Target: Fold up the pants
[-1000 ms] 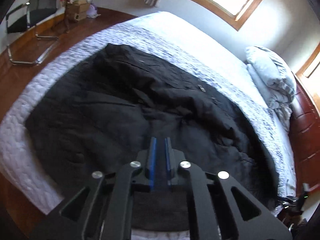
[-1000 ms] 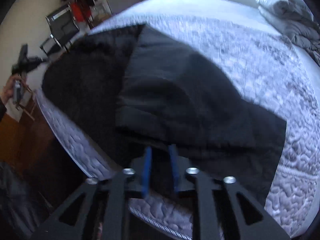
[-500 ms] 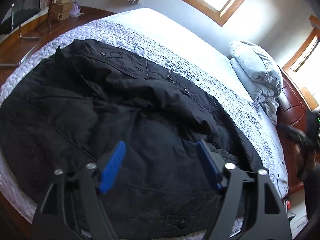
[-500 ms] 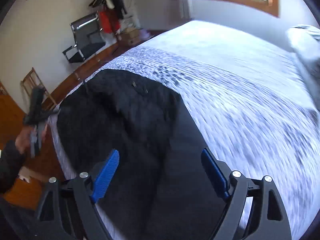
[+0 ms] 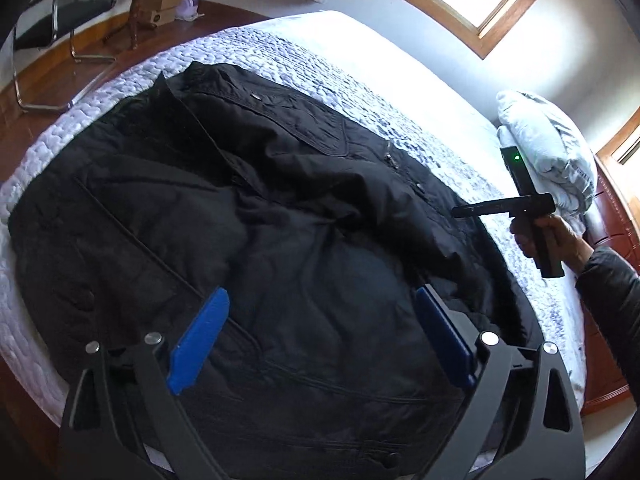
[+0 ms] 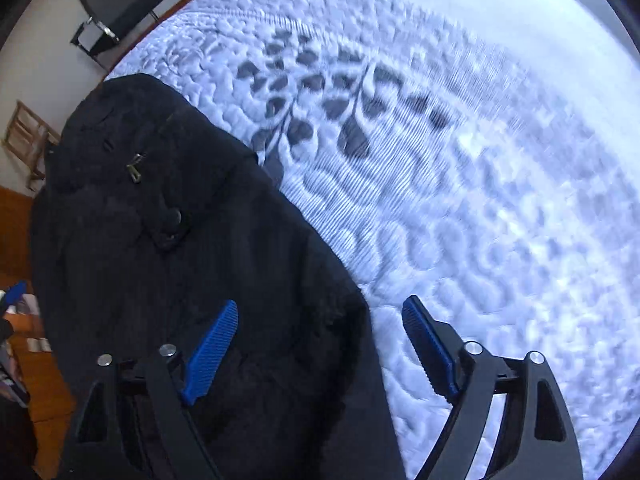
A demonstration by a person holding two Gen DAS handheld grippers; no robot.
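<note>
A black padded garment (image 5: 280, 240) lies spread and rumpled across the foot of a white quilted bed (image 5: 304, 60). My left gripper (image 5: 320, 336) is open and empty, hovering over the garment's near part. My right gripper (image 6: 320, 344) is open and empty, low over the garment's right edge (image 6: 192, 248), with one fingertip over the cloth and the other over the quilt (image 6: 460, 184). The right gripper also shows in the left wrist view (image 5: 520, 208), held in a hand at the garment's far right side.
A folded grey duvet (image 5: 548, 148) lies at the head of the bed. A black chair (image 5: 60, 12) and boxes (image 5: 158, 8) stand on the wooden floor beyond the bed. A wooden bed frame (image 5: 616, 224) runs along the right.
Both grippers were shut on the garment a second ago; they have opened, let go and pulled back. The right gripper has swung down toward the garment's right edge.
</note>
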